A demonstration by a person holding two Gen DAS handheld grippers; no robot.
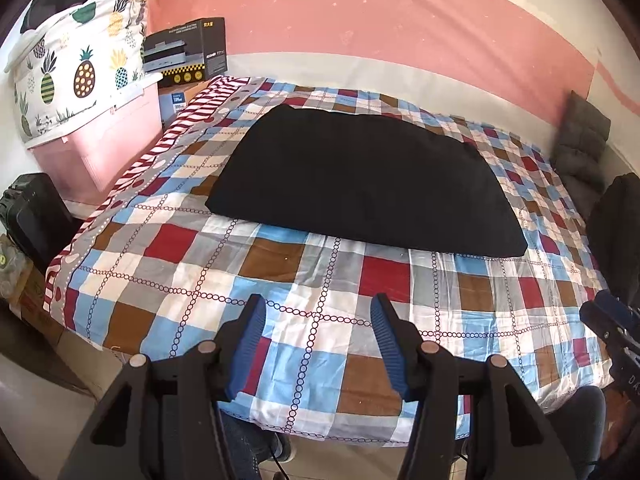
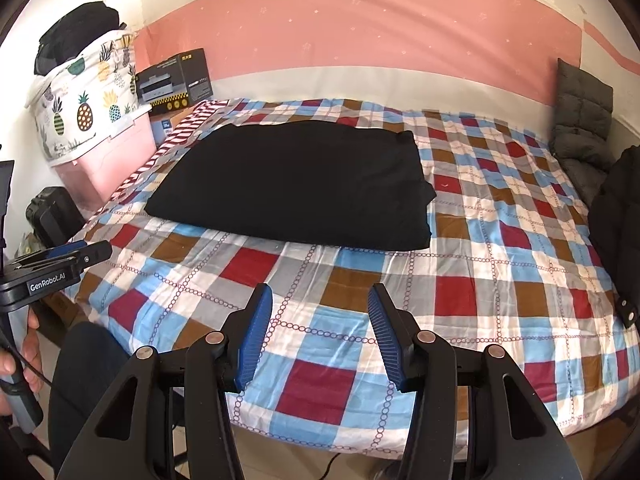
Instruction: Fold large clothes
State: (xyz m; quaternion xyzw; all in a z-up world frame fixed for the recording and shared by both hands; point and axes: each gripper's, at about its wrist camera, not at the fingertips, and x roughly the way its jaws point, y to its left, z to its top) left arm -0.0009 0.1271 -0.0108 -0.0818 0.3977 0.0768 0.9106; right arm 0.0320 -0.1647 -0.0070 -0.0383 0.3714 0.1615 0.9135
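A black garment (image 1: pixel 360 184) lies folded into a flat rectangle on the checked bedsheet (image 1: pixel 280 300), toward the far side; it also shows in the right wrist view (image 2: pixel 296 184) on the sheet (image 2: pixel 480 280). My left gripper (image 1: pixel 318 308) is open and empty, held over the near edge of the bed, well short of the garment. My right gripper (image 2: pixel 320 296) is open and empty too, over the near edge. The right gripper's side shows at the right rim of the left wrist view (image 1: pixel 612 324); the left gripper shows at the left of the right wrist view (image 2: pixel 60 264).
A pink storage bin (image 1: pixel 100 148) with a pineapple-print bag (image 1: pixel 76 60) stands left of the bed, next to a black box (image 1: pixel 188 52). A grey cushion (image 1: pixel 580 140) leans at the far right. A dark jacket (image 2: pixel 616 232) hangs at the right edge.
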